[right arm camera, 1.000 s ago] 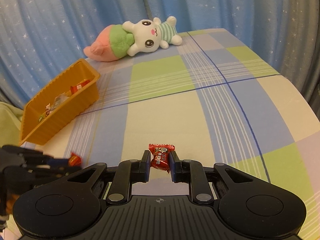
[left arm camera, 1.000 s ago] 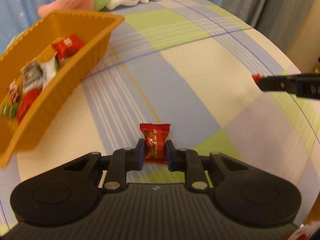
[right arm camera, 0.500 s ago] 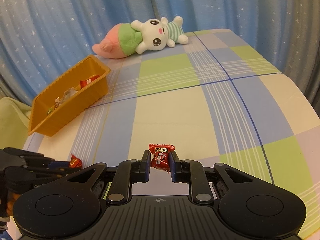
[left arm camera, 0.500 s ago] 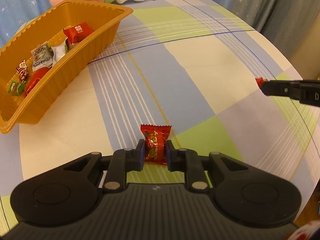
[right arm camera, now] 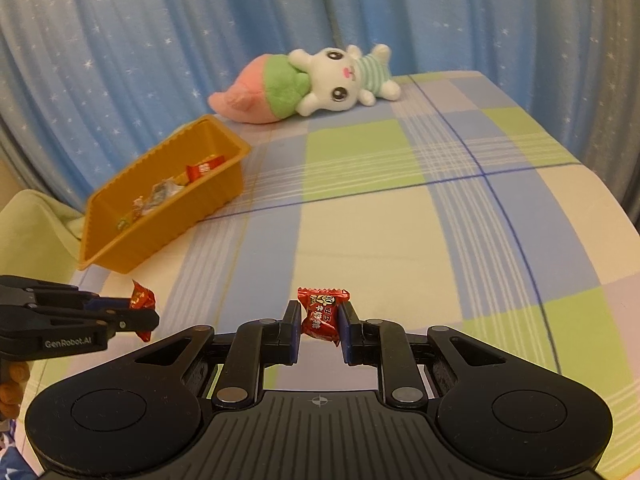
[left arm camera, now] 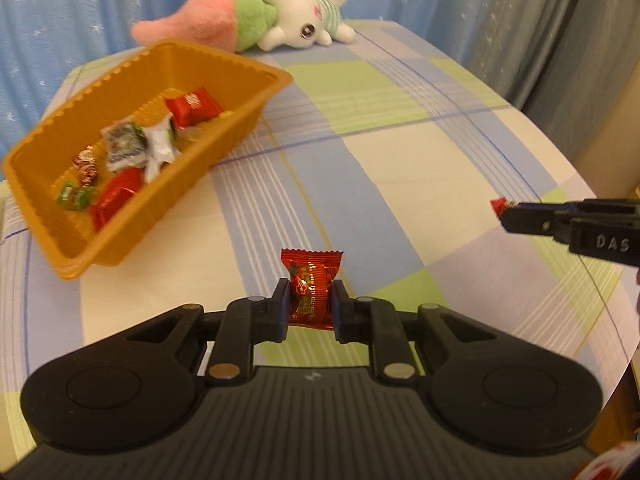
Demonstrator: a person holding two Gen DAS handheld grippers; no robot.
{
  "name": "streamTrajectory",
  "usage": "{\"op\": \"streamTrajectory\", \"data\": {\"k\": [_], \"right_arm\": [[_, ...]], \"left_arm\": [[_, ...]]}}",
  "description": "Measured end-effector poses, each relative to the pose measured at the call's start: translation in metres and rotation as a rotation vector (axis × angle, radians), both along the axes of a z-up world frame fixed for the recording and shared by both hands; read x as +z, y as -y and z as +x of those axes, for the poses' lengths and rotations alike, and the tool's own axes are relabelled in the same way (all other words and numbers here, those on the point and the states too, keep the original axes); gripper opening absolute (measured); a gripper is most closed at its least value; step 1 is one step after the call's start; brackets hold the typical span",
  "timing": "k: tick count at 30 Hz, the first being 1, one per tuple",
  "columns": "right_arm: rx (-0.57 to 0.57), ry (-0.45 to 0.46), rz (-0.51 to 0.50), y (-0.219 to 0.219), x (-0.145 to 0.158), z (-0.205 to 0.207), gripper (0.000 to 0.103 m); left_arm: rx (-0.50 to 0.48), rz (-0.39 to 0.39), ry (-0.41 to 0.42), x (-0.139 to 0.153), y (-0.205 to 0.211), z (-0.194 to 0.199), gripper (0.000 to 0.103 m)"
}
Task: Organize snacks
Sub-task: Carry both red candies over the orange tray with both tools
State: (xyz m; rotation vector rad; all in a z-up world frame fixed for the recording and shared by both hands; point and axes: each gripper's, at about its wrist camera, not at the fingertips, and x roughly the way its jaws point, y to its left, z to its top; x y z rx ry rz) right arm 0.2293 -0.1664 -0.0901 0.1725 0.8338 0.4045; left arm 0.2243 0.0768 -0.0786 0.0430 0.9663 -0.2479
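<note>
The orange tray [left arm camera: 240, 128] sits on the checked surface [left arm camera: 420, 168], at upper left in my left wrist view. In it I see several wrapped snacks: a red pack [left arm camera: 192, 110] at the far end, a white-and-green pack [left arm camera: 120, 146] and a silver wrapper [left arm camera: 160, 148] in the middle, a small foil sweet [left arm camera: 86, 164], a green sweet [left arm camera: 74, 198] and another red pack [left arm camera: 116, 196] at the near end. From the right wrist view the same tray [right arm camera: 224, 184] lies at mid left, its contents partly hidden by the near wall.

My left gripper [left arm camera: 310, 304] has its fingers clamped on a red candy [left arm camera: 312, 284], which stands upright between the blue pads, its crimped top edge above the fingertips. The candy is clear of the surface, with the tray beyond it and to the left. My right gripper [right arm camera: 320, 320] has its fingers closed on a second red candy [right arm camera: 322, 312], tilted slightly, with its top edge above the pads.

Each gripper shows in the other's view: the right one enters from the right edge of the left wrist view, a red wrapper tip at its end; the left one enters from the left edge of the right wrist view.

A plush rabbit [left arm camera: 280, 20] lies at the far edge of the surface, just behind the tray, before a blue star-print curtain [right arm camera: 160, 40]. The checked cloth between both candies and the tray is open.
</note>
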Motion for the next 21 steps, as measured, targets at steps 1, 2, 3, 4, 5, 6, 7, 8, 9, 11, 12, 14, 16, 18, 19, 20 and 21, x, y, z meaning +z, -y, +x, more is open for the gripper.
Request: {"op": "streamTrajectory", "data": {"k": [1, 2, 3, 4, 5, 6, 7, 8, 9, 11, 12, 14, 16, 18, 19, 20, 21], "right_arm": [[0.008, 0.004, 0.001, -0.004, 0.001, 0.001, 0.02], [0.018, 0.008, 0.002, -0.008, 0.003, 0.002, 0.02], [0.029, 0.012, 0.004, -0.012, 0.004, 0.003, 0.02], [0.04, 0.016, 0.005, -0.017, 0.006, 0.005, 0.02], [0.051, 0.021, 0.006, -0.022, 0.007, 0.005, 0.02], [0.061, 0.025, 0.007, -0.027, 0.009, 0.007, 0.02], [0.073, 0.029, 0.011, -0.032, 0.01, 0.009, 0.02], [0.085, 0.032, 0.016, -0.038, 0.012, 0.011, 0.02], [0.097, 0.036, 0.021, -0.044, 0.013, 0.013, 0.02], [0.121, 0.045, 0.029, -0.056, 0.017, 0.017, 0.02], [0.133, 0.049, 0.032, -0.062, 0.019, 0.019, 0.02], [0.16, 0.059, 0.039, -0.075, 0.024, 0.025, 0.02], [0.183, 0.069, 0.047, -0.089, 0.028, 0.032, 0.02], [0.205, 0.08, 0.051, -0.102, 0.033, 0.04, 0.02], [0.213, 0.086, 0.052, -0.108, 0.036, 0.044, 0.02], [0.22, 0.092, 0.055, -0.114, 0.038, 0.049, 0.02], [0.226, 0.095, 0.059, -0.12, 0.04, 0.054, 0.02]], "left_arm": [[0.009, -0.004, 0.009, 0.004, -0.004, -0.001, 0.018], [0.018, -0.007, 0.018, 0.008, -0.007, -0.002, 0.018], [0.027, -0.009, 0.028, 0.012, -0.011, -0.002, 0.018], [0.036, -0.012, 0.038, 0.016, -0.015, -0.004, 0.018], [0.045, -0.014, 0.048, 0.02, -0.02, -0.005, 0.018], [0.055, -0.015, 0.058, 0.024, -0.025, -0.005, 0.018], [0.066, -0.016, 0.068, 0.028, -0.03, -0.006, 0.018], [0.077, -0.017, 0.077, 0.032, -0.035, -0.006, 0.018], [0.089, -0.018, 0.085, 0.035, -0.04, -0.007, 0.018], [0.112, -0.019, 0.1, 0.042, -0.051, -0.007, 0.018], [0.122, -0.018, 0.107, 0.045, -0.057, -0.006, 0.018], [0.144, -0.012, 0.117, 0.049, -0.069, -0.004, 0.018], [0.163, -0.008, 0.126, 0.053, -0.079, 0.0, 0.018], [0.178, -0.003, 0.138, 0.057, -0.09, 0.003, 0.018], [0.185, -0.001, 0.142, 0.058, -0.094, 0.005, 0.018], [0.192, 0.0, 0.147, 0.06, -0.098, 0.008, 0.018], [0.198, 0.0, 0.151, 0.061, -0.102, 0.011, 0.018]]}}
